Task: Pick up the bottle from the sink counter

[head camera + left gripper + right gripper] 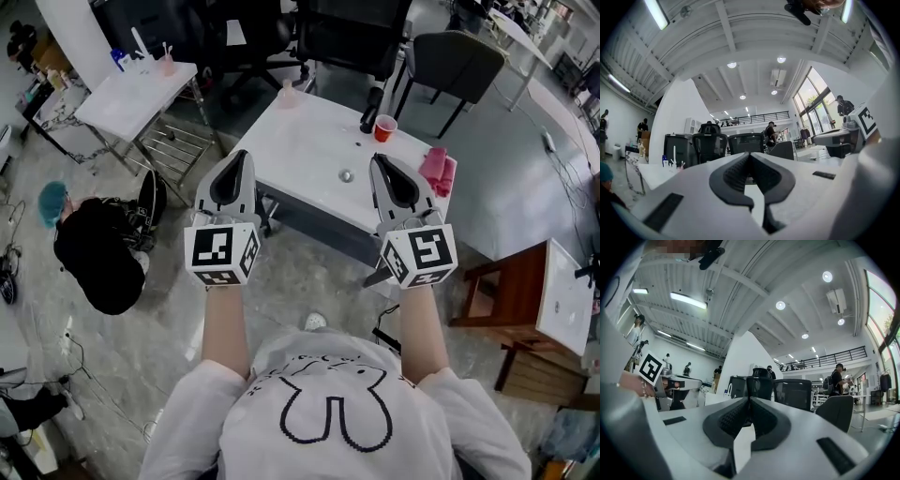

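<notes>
A dark bottle [371, 109] stands at the far right of the white sink counter [300, 155], next to a red cup [384, 127]. Both grippers are held side by side in front of the counter's near edge, well short of the bottle. My left gripper [236, 157] [750, 154] is shut with nothing between its pads. My right gripper [382, 161] [750, 399] is also shut and holds nothing. Both gripper views look across the room toward chairs and the ceiling; the bottle does not show in them.
A drain [346, 175] sits mid-counter, a pink cloth [438, 171] at its right edge, a pinkish cup [288, 94] at the back. A second white table [141, 94] stands left, a crouching person [94, 248] below it. Office chairs [450, 61] behind, wooden stool [520, 300] right.
</notes>
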Available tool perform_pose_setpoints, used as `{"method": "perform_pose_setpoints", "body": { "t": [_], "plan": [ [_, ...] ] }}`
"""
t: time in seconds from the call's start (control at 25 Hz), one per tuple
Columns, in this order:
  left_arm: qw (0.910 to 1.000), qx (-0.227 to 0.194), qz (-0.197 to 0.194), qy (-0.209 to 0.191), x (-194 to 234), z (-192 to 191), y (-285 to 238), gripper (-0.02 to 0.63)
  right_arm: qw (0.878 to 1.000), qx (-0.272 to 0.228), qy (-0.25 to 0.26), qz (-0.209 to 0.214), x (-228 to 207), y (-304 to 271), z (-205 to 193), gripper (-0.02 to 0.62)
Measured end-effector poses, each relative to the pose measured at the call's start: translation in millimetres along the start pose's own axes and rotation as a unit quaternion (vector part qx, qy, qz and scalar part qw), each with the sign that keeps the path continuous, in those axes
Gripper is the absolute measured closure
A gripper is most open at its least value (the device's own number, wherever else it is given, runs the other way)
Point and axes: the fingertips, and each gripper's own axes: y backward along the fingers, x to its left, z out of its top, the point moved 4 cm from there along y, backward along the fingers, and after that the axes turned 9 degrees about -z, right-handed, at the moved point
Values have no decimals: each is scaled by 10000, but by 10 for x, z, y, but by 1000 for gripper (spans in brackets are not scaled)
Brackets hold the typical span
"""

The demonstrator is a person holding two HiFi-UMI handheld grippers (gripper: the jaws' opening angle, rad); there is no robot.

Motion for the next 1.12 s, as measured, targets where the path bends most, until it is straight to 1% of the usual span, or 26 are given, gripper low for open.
{"method": "perform_pose_setpoints", "body": {
  "t": [0.2,0.24,0.32,0.36,0.48,0.6,0.8,0.96,1.12],
  "plan": [
    [9999,-50,-138,38,141,-67,-312,595,10000,59,14,28,-87,-300,-109,559],
    [9998,-53,-194,76,154,-83,-375,571,10000,65,5,21,-109,-337,-129,558],
    [9994,-67,-306,129,169,-116,-504,292,10000,76,-20,-3,-159,-402,-164,558],
    [9994,-73,-307,131,193,-131,-562,208,10000,82,-23,-14,-179,-441,-179,558],
    [9995,15,-260,182,311,-193,-724,125,9999,89,-29,-54,-225,-583,-217,558],
    [9993,139,-291,188,432,-274,-890,100,9998,124,-13,-131,-270,-720,-273,559],
    [9984,284,-456,159,773,-387,-1207,94,9990,224,-90,-375,-314,-1078,-369,558],
    [9970,331,-684,138,1099,-529,-1499,94,9976,268,-142,-618,-309,-1408,-493,558],
    [9937,456,-1021,81,1434,-708,-1831,95,9951,354,-227,-896,-290,-1773,-627,558]
  ]
}}
